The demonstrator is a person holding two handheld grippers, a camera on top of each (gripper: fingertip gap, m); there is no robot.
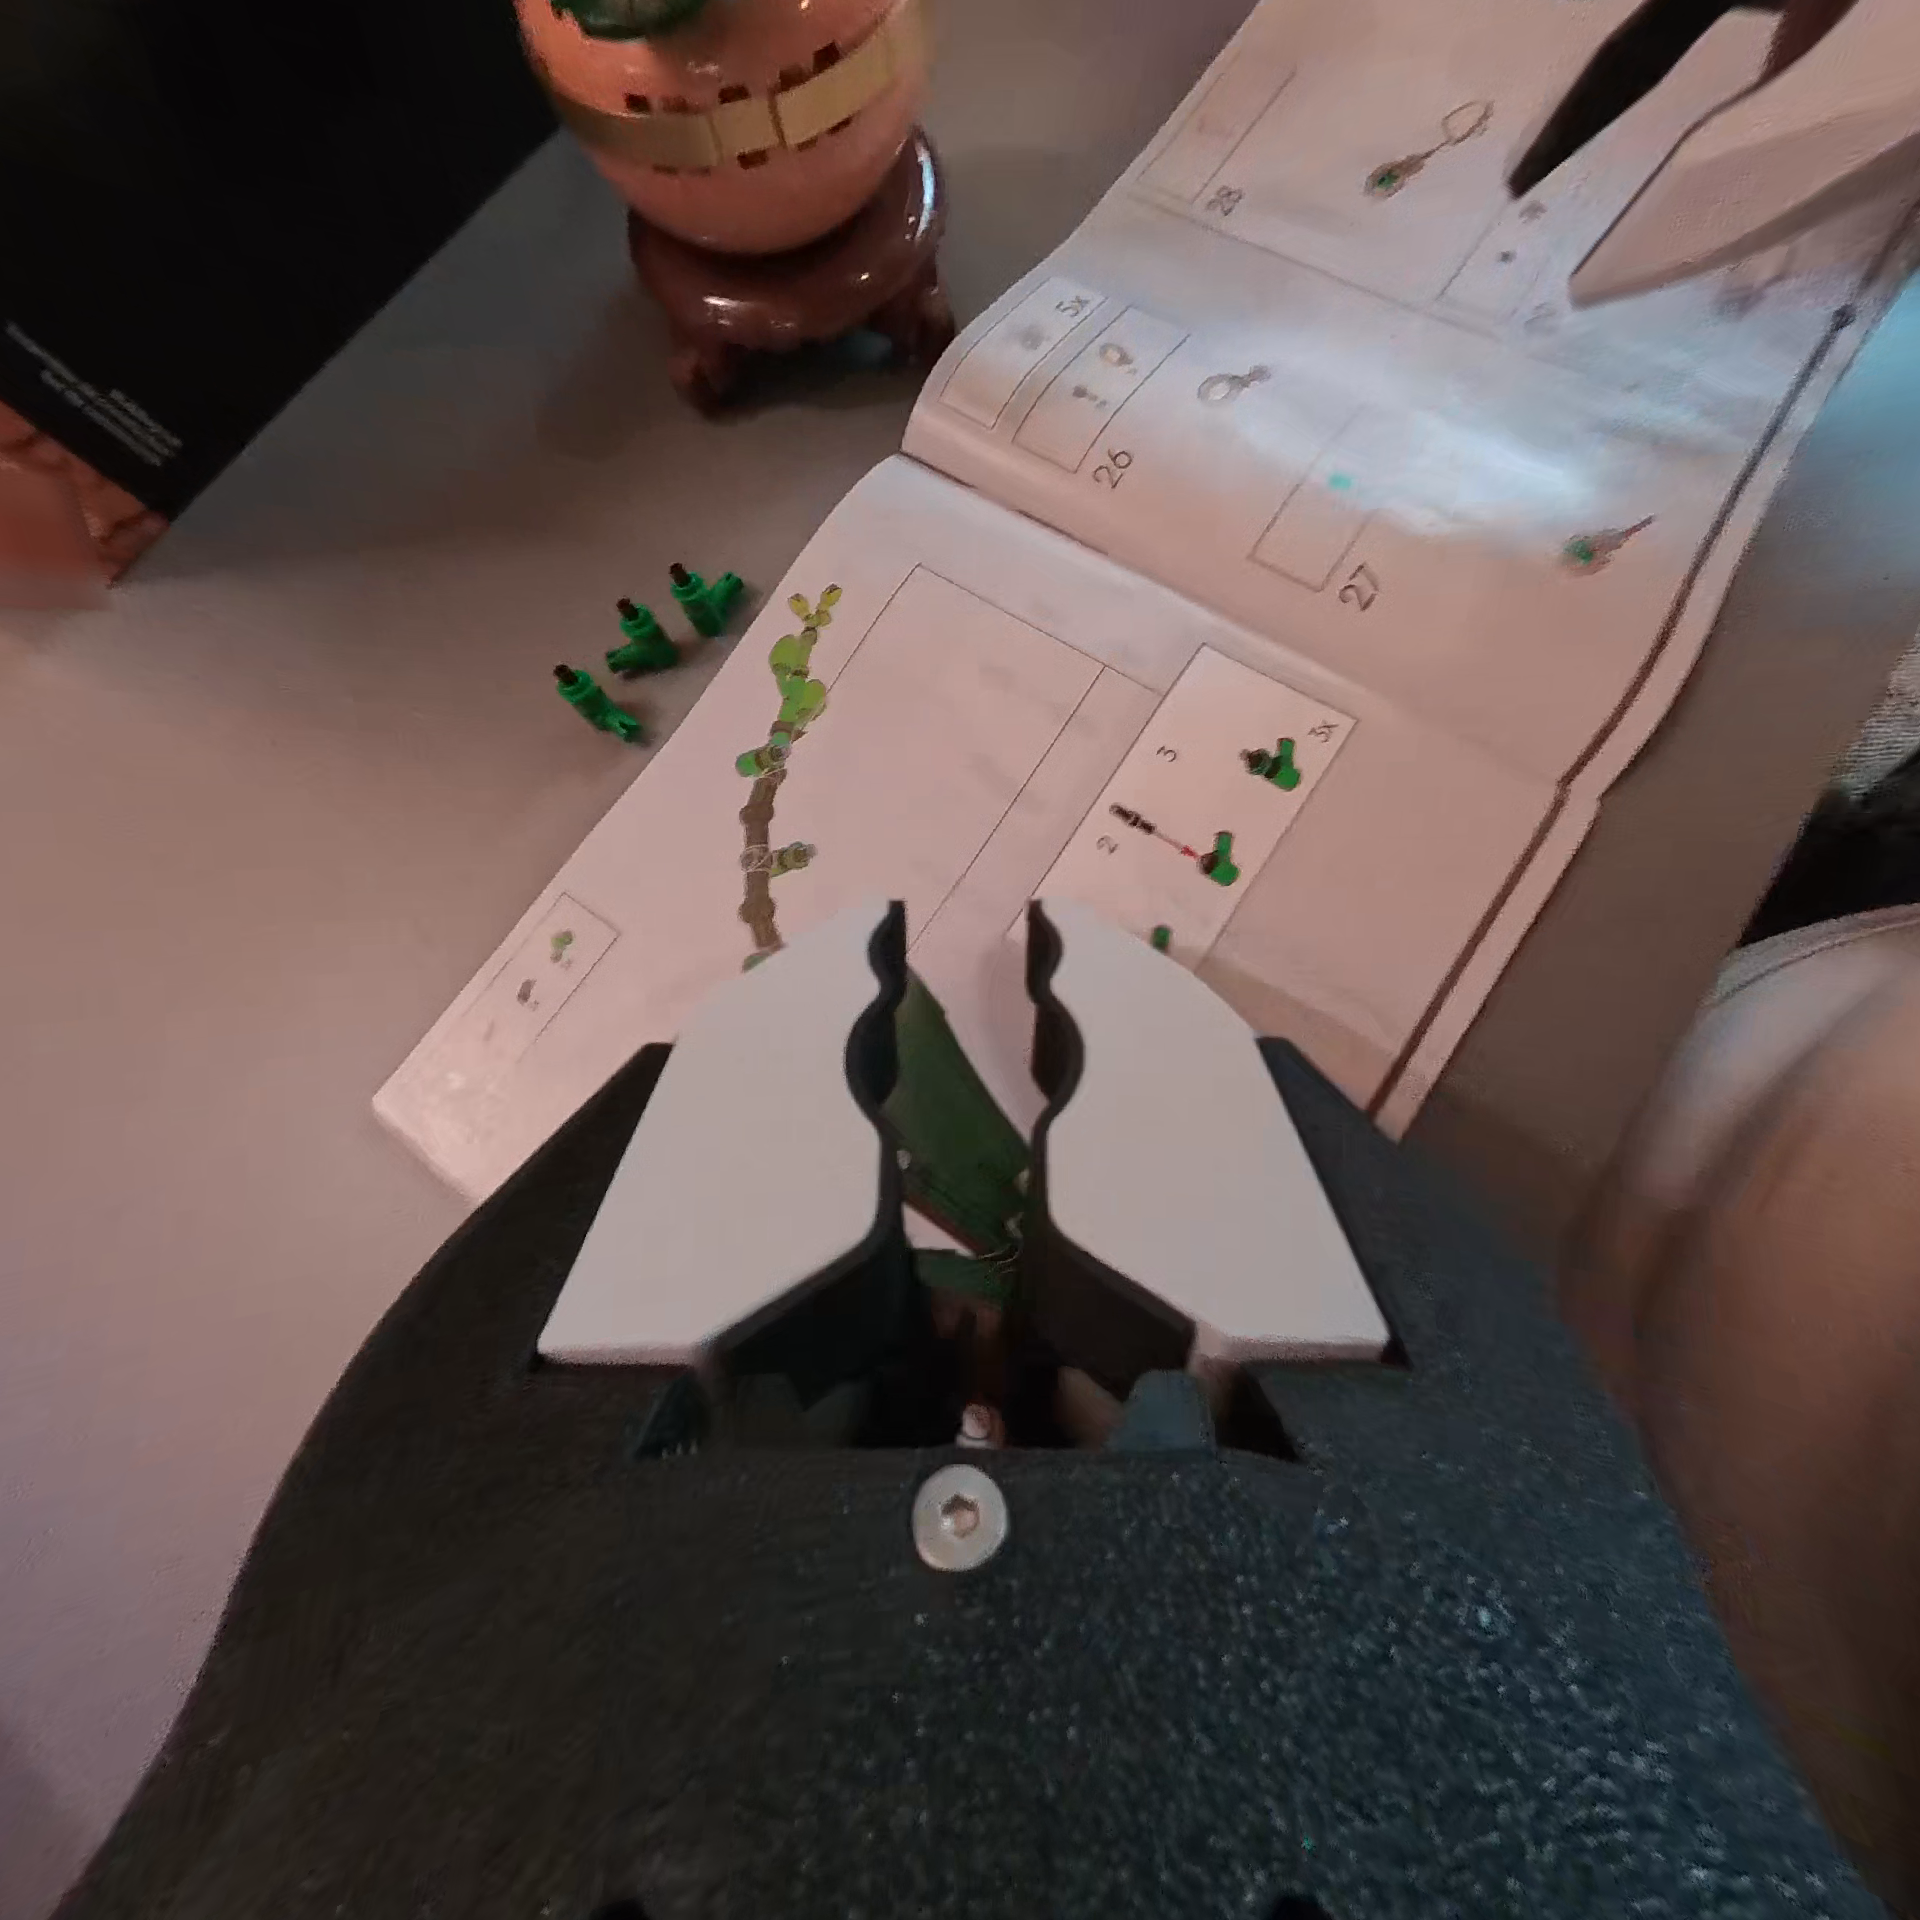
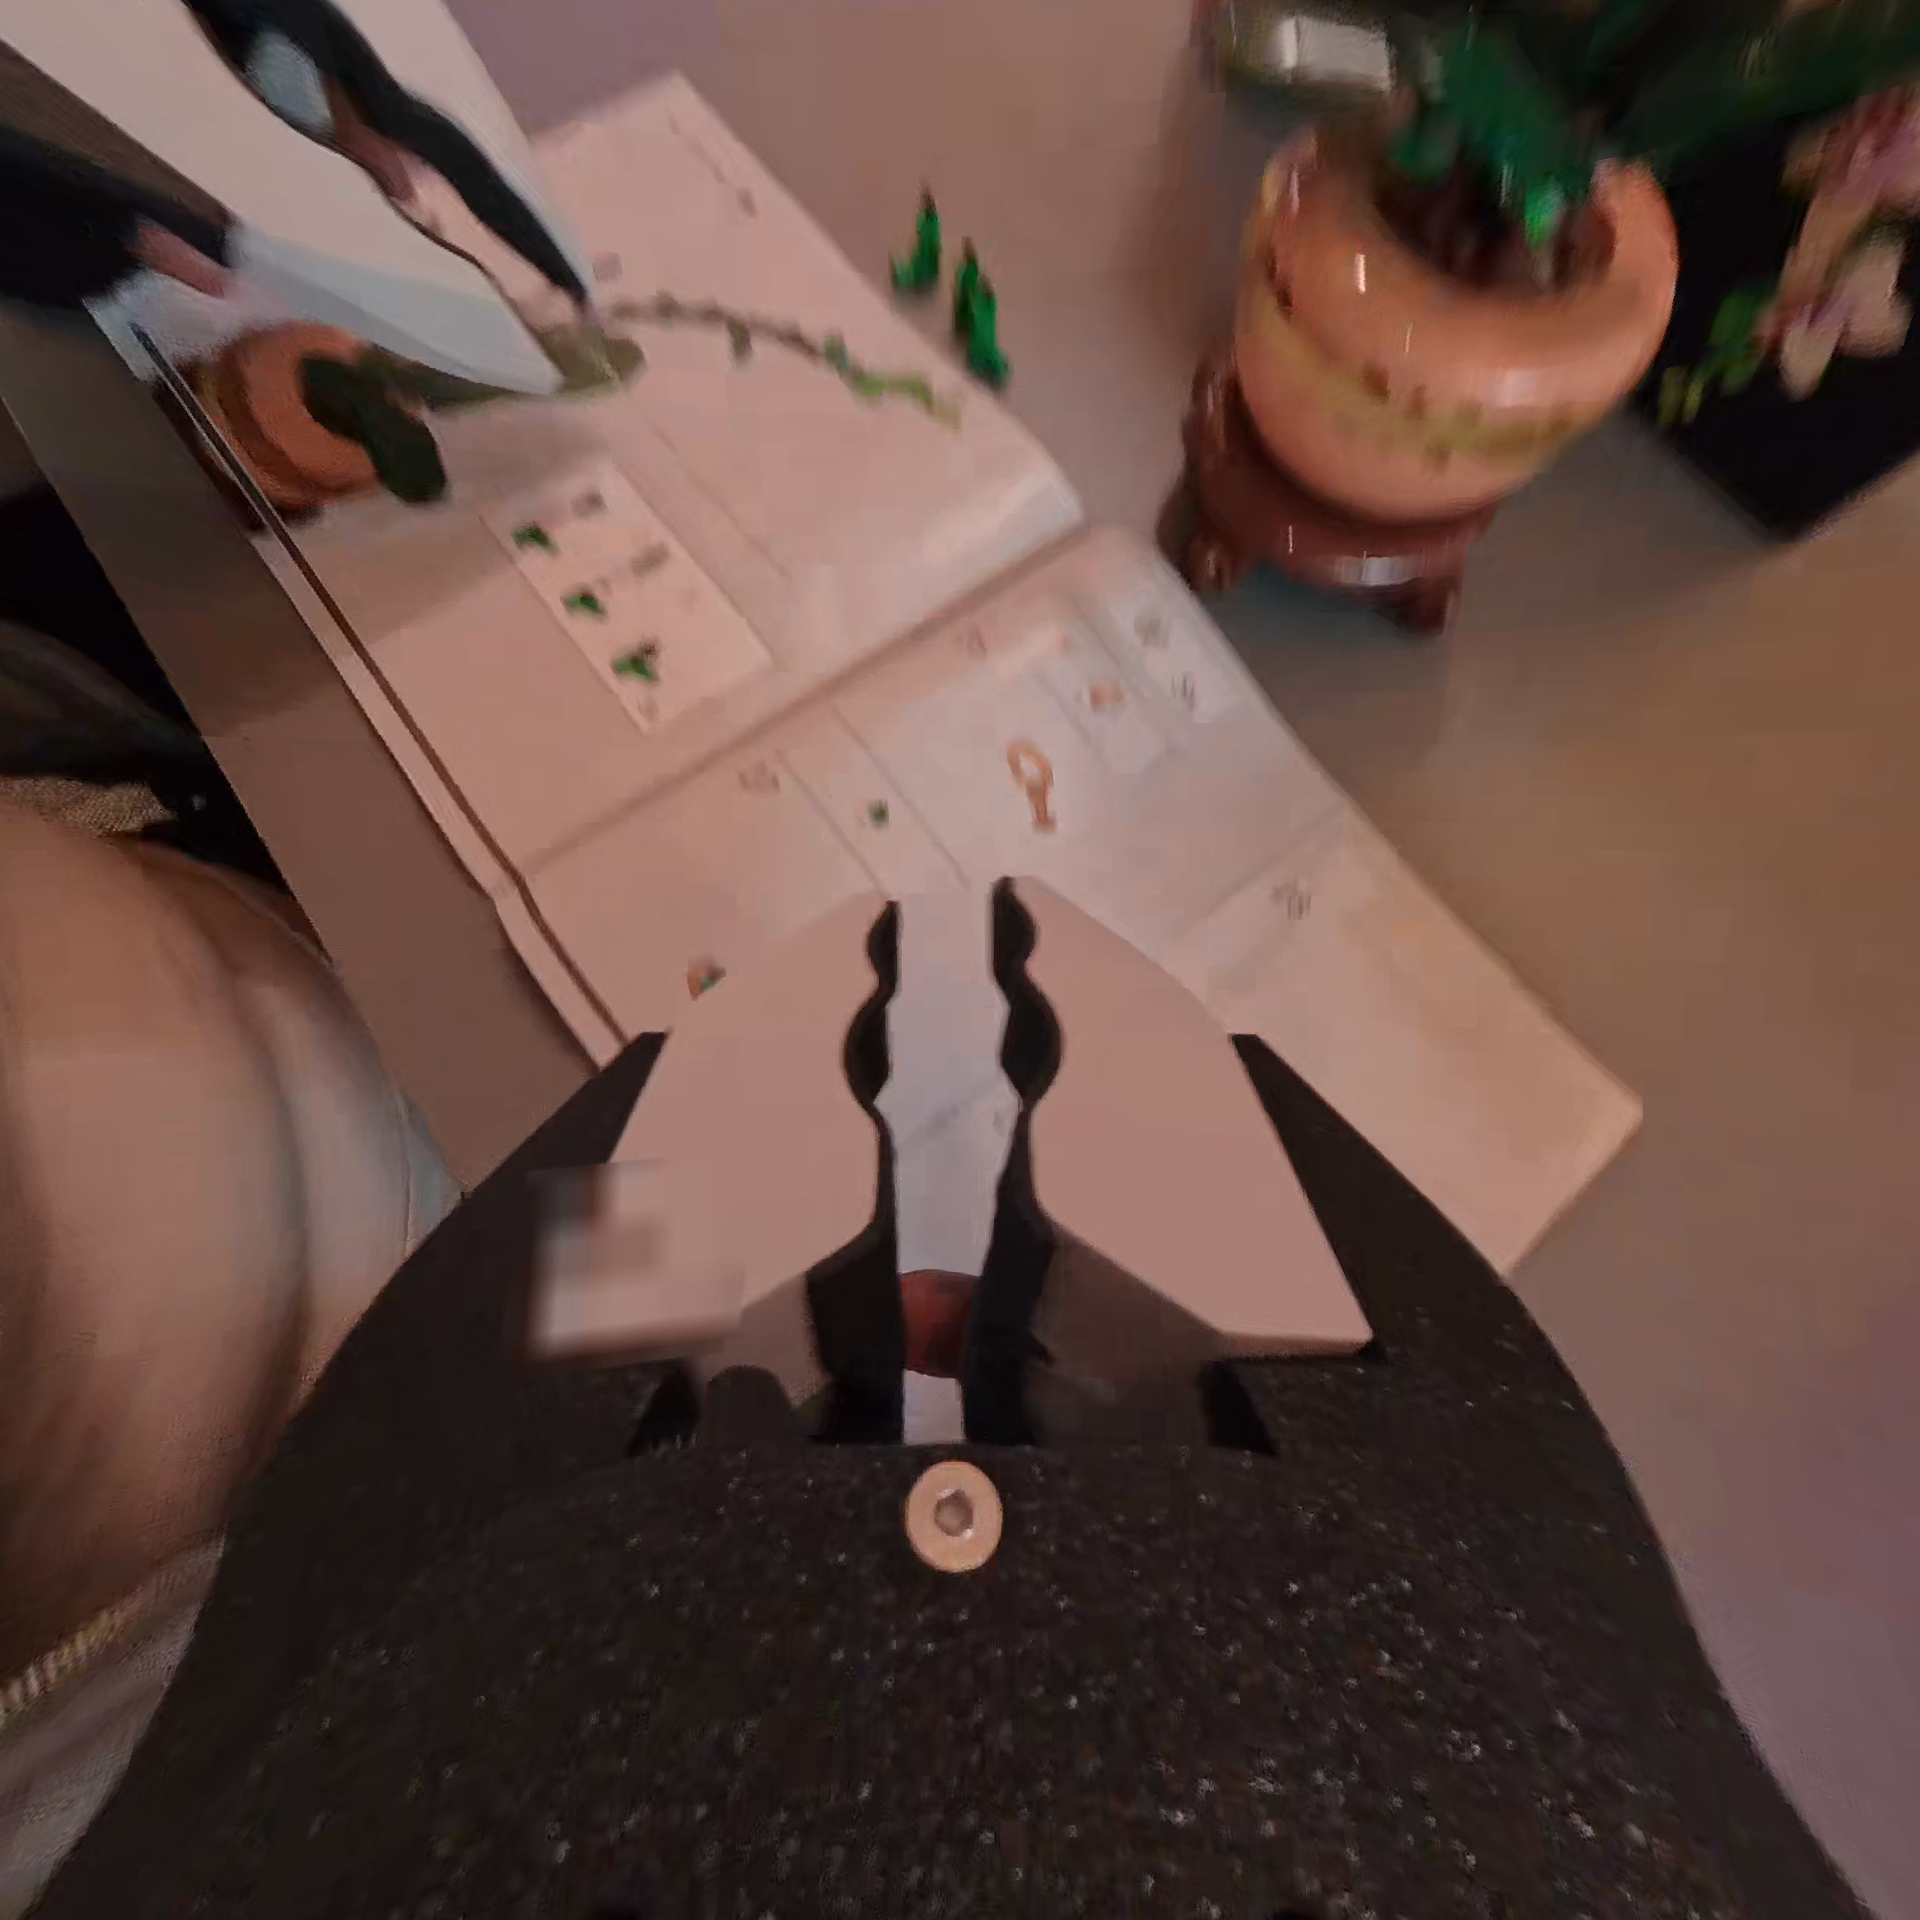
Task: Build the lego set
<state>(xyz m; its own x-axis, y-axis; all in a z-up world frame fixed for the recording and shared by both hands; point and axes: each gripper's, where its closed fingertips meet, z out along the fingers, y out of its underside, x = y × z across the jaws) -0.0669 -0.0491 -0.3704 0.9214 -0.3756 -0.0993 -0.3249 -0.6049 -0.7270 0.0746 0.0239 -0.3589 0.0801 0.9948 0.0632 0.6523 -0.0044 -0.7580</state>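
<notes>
Lego pieces (image 1: 644, 649) beside booklet (image 1: 1039, 748) edge (apart)

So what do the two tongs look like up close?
Both match: a textured black body with one silver screw at its centre, and two pale grey fingers lined with wavy black pads. Left tongs; right tongs, whose view is blurrier.

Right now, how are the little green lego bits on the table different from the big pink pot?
The green lego pieces are tiny; the pink pot is far bigger. The pieces lie loose on their sides in a short row beside the open booklet; the pot stands upright on a brown footed base, already built. The pieces are plain green with dark tips; the pot has a yellowish band and greenery in it. Both sit on the grey table.
</notes>
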